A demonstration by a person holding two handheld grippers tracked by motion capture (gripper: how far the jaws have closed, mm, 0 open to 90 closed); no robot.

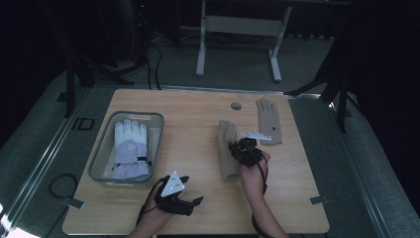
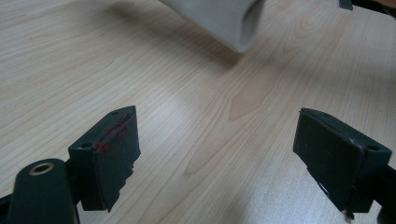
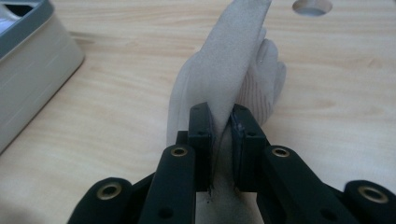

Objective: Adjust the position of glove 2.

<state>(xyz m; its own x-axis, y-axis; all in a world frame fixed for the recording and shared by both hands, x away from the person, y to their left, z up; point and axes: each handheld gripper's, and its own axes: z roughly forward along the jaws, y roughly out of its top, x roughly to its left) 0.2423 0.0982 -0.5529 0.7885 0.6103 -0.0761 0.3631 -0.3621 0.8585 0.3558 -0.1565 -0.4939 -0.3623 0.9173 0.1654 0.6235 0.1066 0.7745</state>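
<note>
A beige knit glove (image 1: 228,151) lies in the middle of the table, and my right gripper (image 1: 237,147) is shut on a fold of it. In the right gripper view the pinched glove (image 3: 229,79) stands up between the closed jaws of that gripper (image 3: 223,128), fingers pointing away. A second beige glove (image 1: 268,121) lies flat at the far right. My left gripper (image 1: 190,191) rests near the table's front edge, open. In the left gripper view its jaws stand wide apart over bare wood (image 2: 215,140), with the glove's cuff opening (image 2: 233,21) ahead.
A grey bin (image 1: 99,163) at the left holds a white and lavender ski glove (image 1: 130,148); the bin's corner (image 3: 28,70) is near the right gripper. A round cable hole (image 1: 236,105) sits near the table's far edge. Table legs stand beyond.
</note>
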